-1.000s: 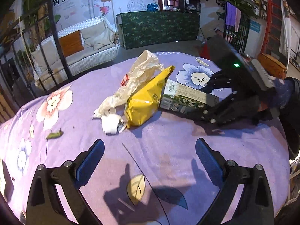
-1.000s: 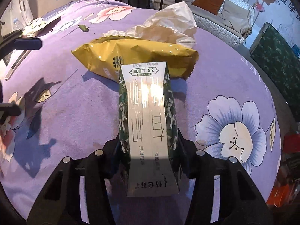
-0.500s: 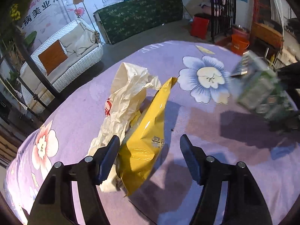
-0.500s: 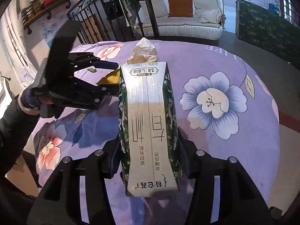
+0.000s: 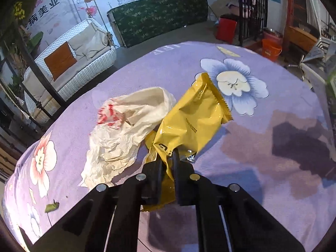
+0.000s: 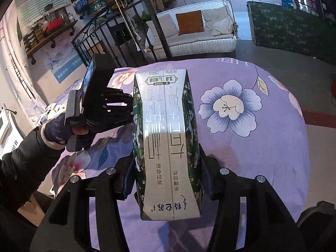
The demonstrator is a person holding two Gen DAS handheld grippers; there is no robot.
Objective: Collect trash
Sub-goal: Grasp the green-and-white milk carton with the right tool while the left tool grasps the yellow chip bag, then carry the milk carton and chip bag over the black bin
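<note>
Two tools clamped: left tool (image 5: 168, 163) on glossy yellow wrapper (image 5: 189, 124), right tool (image 6: 166, 166) on boxy milk carton (image 6: 166, 142).

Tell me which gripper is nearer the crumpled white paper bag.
Left. The left gripper is shut on the yellow snack packet right beside the crumpled white paper bag. The right gripper holds the milk carton farther off.
</note>
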